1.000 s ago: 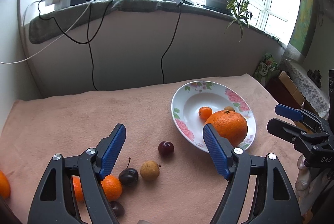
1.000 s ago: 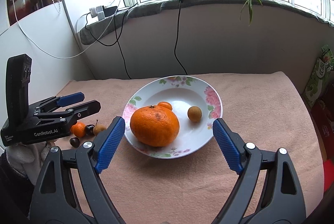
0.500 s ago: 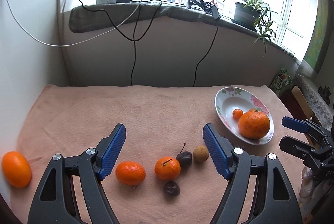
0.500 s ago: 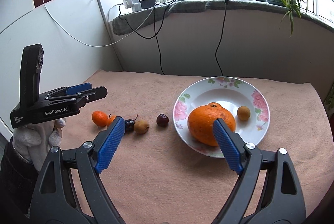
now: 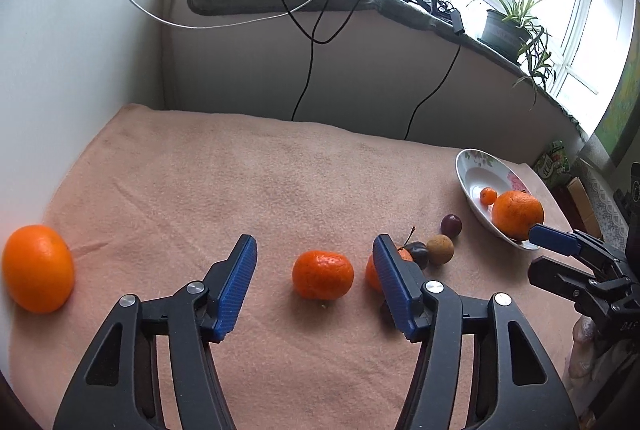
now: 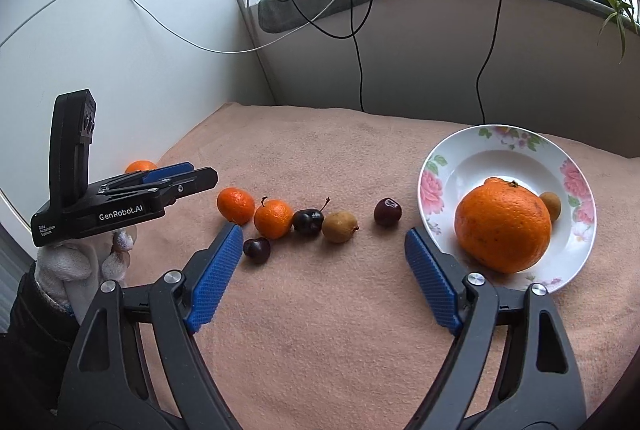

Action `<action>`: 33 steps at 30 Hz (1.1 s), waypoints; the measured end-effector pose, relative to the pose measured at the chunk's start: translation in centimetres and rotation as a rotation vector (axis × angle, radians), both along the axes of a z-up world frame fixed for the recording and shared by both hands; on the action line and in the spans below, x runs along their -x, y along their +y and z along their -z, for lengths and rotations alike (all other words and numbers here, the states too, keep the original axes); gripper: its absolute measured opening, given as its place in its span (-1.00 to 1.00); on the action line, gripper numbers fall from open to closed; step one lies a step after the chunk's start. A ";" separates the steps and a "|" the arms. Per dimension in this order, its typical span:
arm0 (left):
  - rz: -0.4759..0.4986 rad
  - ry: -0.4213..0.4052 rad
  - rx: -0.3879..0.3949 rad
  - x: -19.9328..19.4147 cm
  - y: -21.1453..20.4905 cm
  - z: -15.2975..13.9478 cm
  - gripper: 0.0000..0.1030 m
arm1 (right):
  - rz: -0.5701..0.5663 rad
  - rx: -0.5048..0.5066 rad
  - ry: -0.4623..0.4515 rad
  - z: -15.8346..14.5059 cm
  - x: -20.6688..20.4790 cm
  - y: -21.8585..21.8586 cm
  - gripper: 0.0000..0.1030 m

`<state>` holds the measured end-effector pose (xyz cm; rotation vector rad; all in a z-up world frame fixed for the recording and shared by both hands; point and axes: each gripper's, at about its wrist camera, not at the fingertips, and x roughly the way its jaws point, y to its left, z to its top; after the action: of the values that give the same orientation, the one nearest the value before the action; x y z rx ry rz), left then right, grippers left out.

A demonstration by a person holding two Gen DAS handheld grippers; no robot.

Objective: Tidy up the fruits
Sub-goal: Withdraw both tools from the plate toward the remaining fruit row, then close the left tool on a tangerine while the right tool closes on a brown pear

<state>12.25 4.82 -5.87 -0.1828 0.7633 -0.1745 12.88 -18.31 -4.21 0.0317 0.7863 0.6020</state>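
Observation:
A floral white plate (image 6: 576, 230) holds a big orange (image 6: 502, 226), a longan (image 6: 552, 203) and, in the left wrist view, a tiny orange (image 5: 488, 195). On the pink cloth lie two mandarins (image 6: 236, 205) (image 6: 273, 218), three dark cherries (image 6: 308, 221) (image 6: 257, 250) (image 6: 387, 212) and a longan (image 6: 339, 226). A larger orange (image 5: 38, 268) lies far left by the wall. My left gripper (image 5: 316, 284) is open and empty, just short of a mandarin (image 5: 322, 274). My right gripper (image 6: 324, 270) is open and empty, near the fruit row.
A white wall panel (image 6: 120, 61) bounds the cloth on the left. A sill with cables (image 6: 360, 29), chargers and a potted plant (image 5: 508, 25) runs along the back. Boxes and bags (image 5: 560, 165) stand past the cloth's right edge.
Both grippers swung left, away from the plate. The left one now faces the left mandarin and the far-left orange; the right one faces the fruit row. Both stayed open.

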 end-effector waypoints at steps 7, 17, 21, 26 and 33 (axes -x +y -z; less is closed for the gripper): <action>0.010 0.023 0.037 0.5 1.0 0.9 -0.04 | 0.016 0.037 0.066 2.3 -1.4 1.1 -0.01; 0.031 0.055 0.050 0.4 1.1 2.0 -0.16 | 0.010 0.083 0.084 3.6 -2.9 2.6 -0.17; 0.037 0.062 0.059 0.2 1.3 2.2 -0.20 | 0.016 0.095 0.085 4.0 -3.5 2.9 -0.17; 0.050 0.065 0.065 0.0 1.1 2.3 -0.20 | 0.022 0.093 0.099 4.5 -4.1 3.0 -0.26; 0.062 0.072 0.065 -0.4 0.7 2.4 -0.20 | 0.008 0.108 0.104 4.9 -4.5 3.3 -0.29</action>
<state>12.68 5.52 -8.31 -0.2278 0.8359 -0.2525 17.40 -15.02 -9.10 -0.0331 0.9179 0.5530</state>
